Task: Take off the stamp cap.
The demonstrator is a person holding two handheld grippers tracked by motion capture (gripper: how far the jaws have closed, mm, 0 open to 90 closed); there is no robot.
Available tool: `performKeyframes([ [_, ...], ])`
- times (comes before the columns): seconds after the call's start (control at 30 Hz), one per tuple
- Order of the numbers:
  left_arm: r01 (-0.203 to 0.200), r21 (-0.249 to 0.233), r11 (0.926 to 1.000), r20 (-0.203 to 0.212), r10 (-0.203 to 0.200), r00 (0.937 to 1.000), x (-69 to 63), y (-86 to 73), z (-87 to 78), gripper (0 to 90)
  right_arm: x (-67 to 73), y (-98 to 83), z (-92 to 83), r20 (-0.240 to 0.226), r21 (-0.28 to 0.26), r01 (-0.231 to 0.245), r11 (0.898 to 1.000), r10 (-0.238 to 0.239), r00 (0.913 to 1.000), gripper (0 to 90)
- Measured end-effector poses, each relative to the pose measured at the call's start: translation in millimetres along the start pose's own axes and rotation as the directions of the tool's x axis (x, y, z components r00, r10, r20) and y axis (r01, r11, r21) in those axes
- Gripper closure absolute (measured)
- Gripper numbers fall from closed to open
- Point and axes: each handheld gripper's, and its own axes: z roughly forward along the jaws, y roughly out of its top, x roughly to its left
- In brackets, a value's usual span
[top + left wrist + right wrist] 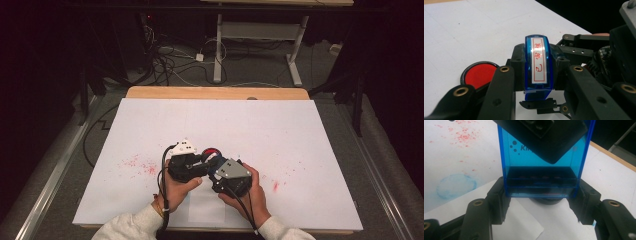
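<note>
**Holding a blue stamp between both tongs**

Gripping the stamp [541, 165] from two sides, the tongs meet near the front middle of the table. It is a clear blue plastic self-inking stamp with a white label in red characters on its narrow face. In the right gripper view the right gripper [540, 202] has its jaws closed on the stamp's lower body, one pad on each side wall. In the left gripper view the stamp stands upright between the left gripper's [539, 82] jaws, but whether those jaws press it or merely flank it I cannot tell.

By the look of it the stamp is light, rigid and smooth, so likely slippery; the flat side walls low down seem the safest hold, away from the sprung top.

Just left of the left gripper's jaws lies a round red ink pad [479, 75] in a black rim. Under the right gripper's jaws sits a white paper slip [524, 222], and a faint blue ring marks the sheet further left. Red specks dot the white table [300, 130] to either side of the tongs. Beyond the tongs the table lies open, its far wooden edge well apart.
</note>
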Motion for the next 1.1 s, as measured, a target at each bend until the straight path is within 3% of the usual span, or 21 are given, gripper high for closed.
performKeyframes([
  [0.73, 0.031, 0.002, 0.9995, 0.038, -0.031, 0.9988, 4.1, 1.2, -1.6, 68.4, 0.7, 0.2, -2.9, 0.017, 0.005, 0.057, 0.998, -0.057, 0.9982, 40.9],
  [0.83, 0.020, 0.006, 0.9998, 0.036, -0.020, 0.9991, 3.6, 1.8, -1.9, 68.4, 1.0, 0.0, -3.3, 0.018, 0.005, 0.061, 0.998, -0.061, 0.9980, 40.9],
  [0.97, 0.006, -0.008, 1.0000, 0.037, -0.005, 0.9993, 2.6, 2.7, -3.7, 68.2, 0.5, 0.7, -4.6, 0.015, -0.002, 0.061, 0.998, -0.061, 0.9980, 40.9],
  [1.07, 0.018, -0.022, 0.9996, 0.053, -0.017, 0.9984, 4.7, 3.3, -5.7, 68.2, -0.1, 1.0, -5.9, 0.010, -0.007, 0.057, 0.998, -0.057, 0.9983, 40.9],
  [1.1, 0.013, -0.040, 0.9991, 0.036, -0.011, 0.9993, 5.1, 4.7, -9.0, 68.5, -0.4, 0.7, -5.3, 0.010, 0.000, 0.055, 0.998, -0.055, 0.9984, 40.9],
])
